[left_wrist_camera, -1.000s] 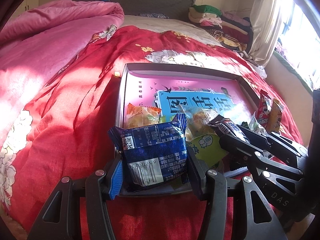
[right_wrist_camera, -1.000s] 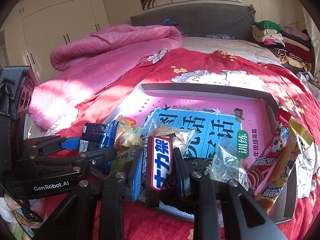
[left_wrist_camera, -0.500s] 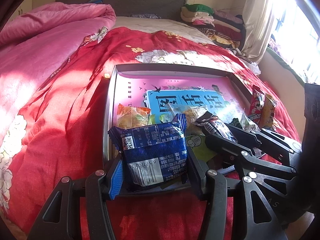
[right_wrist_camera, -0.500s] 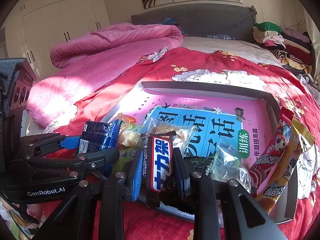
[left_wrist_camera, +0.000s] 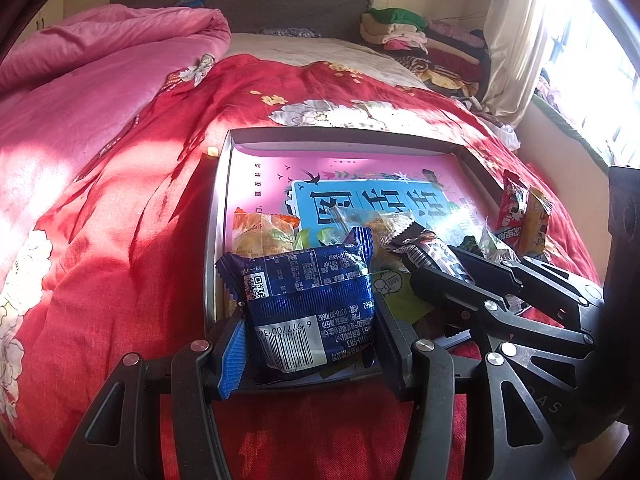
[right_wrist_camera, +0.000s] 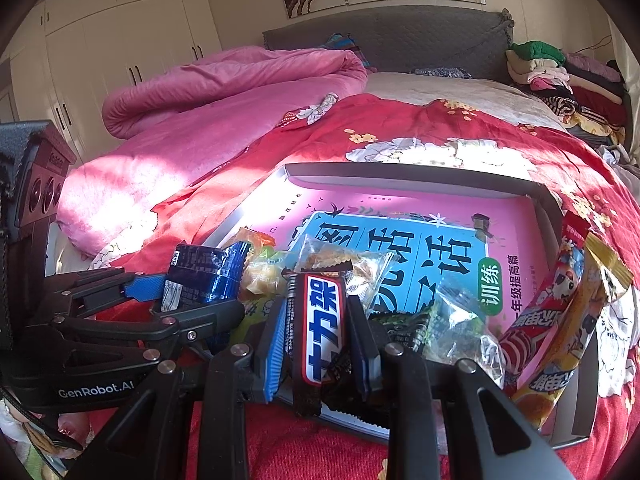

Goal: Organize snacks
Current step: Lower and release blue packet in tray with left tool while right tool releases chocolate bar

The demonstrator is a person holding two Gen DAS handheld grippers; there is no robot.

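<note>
A blue snack packet (left_wrist_camera: 308, 300) with a barcode stands between the pads of my left gripper (left_wrist_camera: 310, 342), which is shut on it over the near rim of a grey tray (left_wrist_camera: 340, 136). My right gripper (right_wrist_camera: 318, 344) is shut on a dark chocolate bar (right_wrist_camera: 320, 320) just to the right. Each gripper shows in the other's view: right gripper (left_wrist_camera: 464, 280) with the bar (left_wrist_camera: 424, 248), left gripper (right_wrist_camera: 176, 300) with the blue packet (right_wrist_camera: 208, 268). More snacks lie in the tray's near part: an orange packet (left_wrist_camera: 260, 232), clear wrapped ones (right_wrist_camera: 460, 320), red and yellow stick packs (right_wrist_camera: 560, 308).
The tray (right_wrist_camera: 400, 172) lies on a red flowered bedspread (left_wrist_camera: 120, 260) and holds a pink and blue book (right_wrist_camera: 440, 248). A pink duvet (left_wrist_camera: 80, 80) is heaped at the left. Folded clothes (left_wrist_camera: 420, 36) are piled by the headboard at the right. A white wardrobe (right_wrist_camera: 120, 60) stands beyond the bed.
</note>
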